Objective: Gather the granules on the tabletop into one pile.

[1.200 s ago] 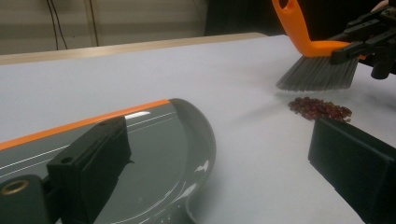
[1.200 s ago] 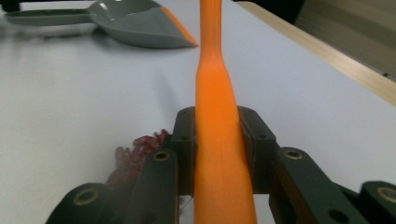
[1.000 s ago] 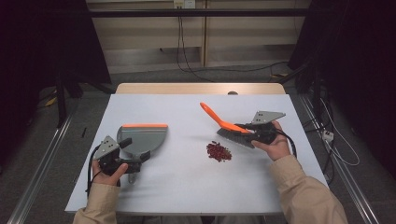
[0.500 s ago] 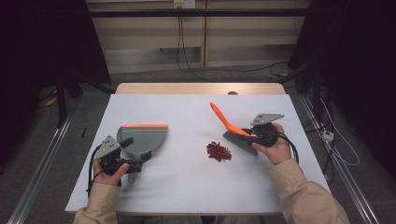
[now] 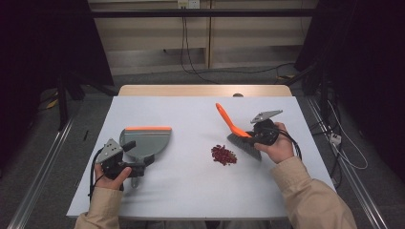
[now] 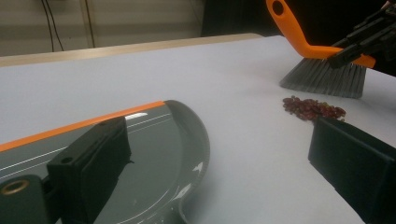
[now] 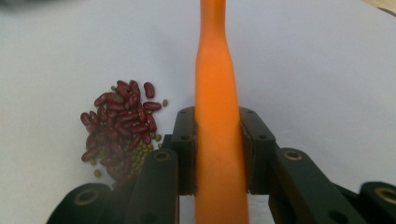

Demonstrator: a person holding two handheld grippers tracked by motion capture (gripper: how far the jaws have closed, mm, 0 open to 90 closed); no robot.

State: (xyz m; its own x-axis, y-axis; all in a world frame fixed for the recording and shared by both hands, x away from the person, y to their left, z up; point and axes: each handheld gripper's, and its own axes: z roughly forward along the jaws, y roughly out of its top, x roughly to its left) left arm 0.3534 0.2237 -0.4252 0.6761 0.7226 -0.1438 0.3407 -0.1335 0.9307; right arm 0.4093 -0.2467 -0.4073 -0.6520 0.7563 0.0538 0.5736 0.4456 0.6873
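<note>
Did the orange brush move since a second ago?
Yes. In the high view, the brush has shifted right, off the far side of the bean pile to its right side, while the dustpan stayed put.

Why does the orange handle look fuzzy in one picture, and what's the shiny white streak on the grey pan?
In the right gripper view the brush handle sits so close to the camera that it blurs, while the beans stay sharp. In the left gripper view the streak is room light glaring off the glossy dustpan.

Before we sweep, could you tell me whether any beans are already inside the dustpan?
No, the dustpan is bare, and the beans lie apart on the table.
</note>
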